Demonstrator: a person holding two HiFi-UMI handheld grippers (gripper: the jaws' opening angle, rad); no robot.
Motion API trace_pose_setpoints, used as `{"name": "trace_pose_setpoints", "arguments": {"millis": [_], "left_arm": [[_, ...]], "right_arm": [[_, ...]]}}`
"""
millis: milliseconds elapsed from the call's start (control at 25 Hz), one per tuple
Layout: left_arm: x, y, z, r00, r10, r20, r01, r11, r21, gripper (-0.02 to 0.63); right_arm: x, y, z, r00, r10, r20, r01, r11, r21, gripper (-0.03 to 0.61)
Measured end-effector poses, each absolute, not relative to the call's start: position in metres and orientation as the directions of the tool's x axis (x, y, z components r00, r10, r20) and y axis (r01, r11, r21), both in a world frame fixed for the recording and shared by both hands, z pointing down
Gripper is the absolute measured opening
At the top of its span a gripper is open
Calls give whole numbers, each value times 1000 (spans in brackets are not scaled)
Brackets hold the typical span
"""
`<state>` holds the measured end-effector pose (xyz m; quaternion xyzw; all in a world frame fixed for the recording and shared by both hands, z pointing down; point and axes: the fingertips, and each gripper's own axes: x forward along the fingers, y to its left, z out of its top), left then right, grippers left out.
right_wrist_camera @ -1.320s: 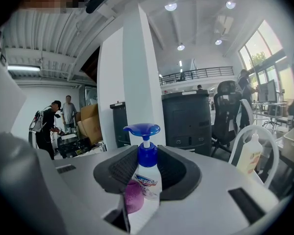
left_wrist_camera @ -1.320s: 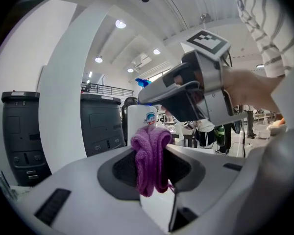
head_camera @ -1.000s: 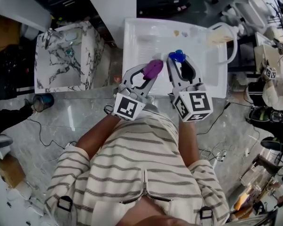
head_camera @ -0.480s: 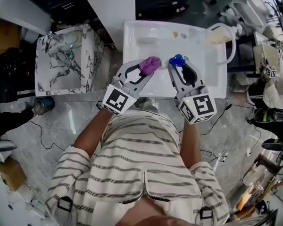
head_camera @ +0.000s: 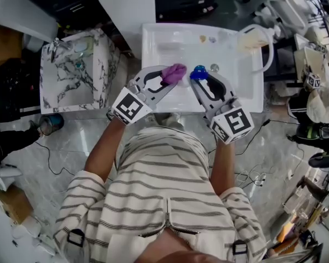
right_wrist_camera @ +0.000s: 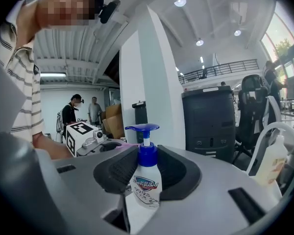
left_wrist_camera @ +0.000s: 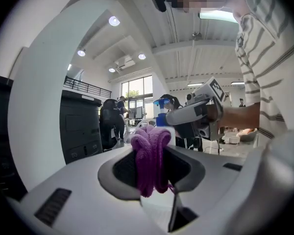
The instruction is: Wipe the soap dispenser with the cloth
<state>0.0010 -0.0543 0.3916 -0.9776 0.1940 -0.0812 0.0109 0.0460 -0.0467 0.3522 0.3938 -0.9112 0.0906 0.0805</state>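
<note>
Looks like a large research lab or workshop hall, not a home. Has a high ceiling with round lamps (right_wrist_camera: 181, 2) and an upper gallery with a railing (right_wrist_camera: 220, 68). Holds a white sink unit (head_camera: 170, 37) and, to its left, a marble-patterned washstand (head_camera: 71, 86), both standing free on a stone-look floor (head_camera: 98, 141). Shows loose cables (head_camera: 49, 160) on the floor at the near left and crowded equipment (head_camera: 307, 130) at the right. Farther off, has a black cabinet (right_wrist_camera: 210, 121), an office chair (right_wrist_camera: 252, 106), cardboard boxes (right_wrist_camera: 115, 121) and people (right_wrist_camera: 70, 114) standing.
</note>
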Motion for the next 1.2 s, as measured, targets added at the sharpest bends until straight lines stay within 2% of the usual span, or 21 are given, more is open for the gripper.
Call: {"name": "trace_pose_setpoints", "arguments": {"millis": [480,960,1200], "left_arm": [[11,-51,396,974,-155,165,-154,-988,-19,123],[24,-52,414,977,-86,195,-90,-996,11,121],[22,-49,427,970,-93,226,-104,-994,35,121]], "right_arm": [[41,-32,349,-787,-591,178,-616,772,-157,133],[38,-26,339,-818,-562,123,-575,797,-184,135],[42,-28,339,-799,-592,106,-600,775,-198,135]]}}
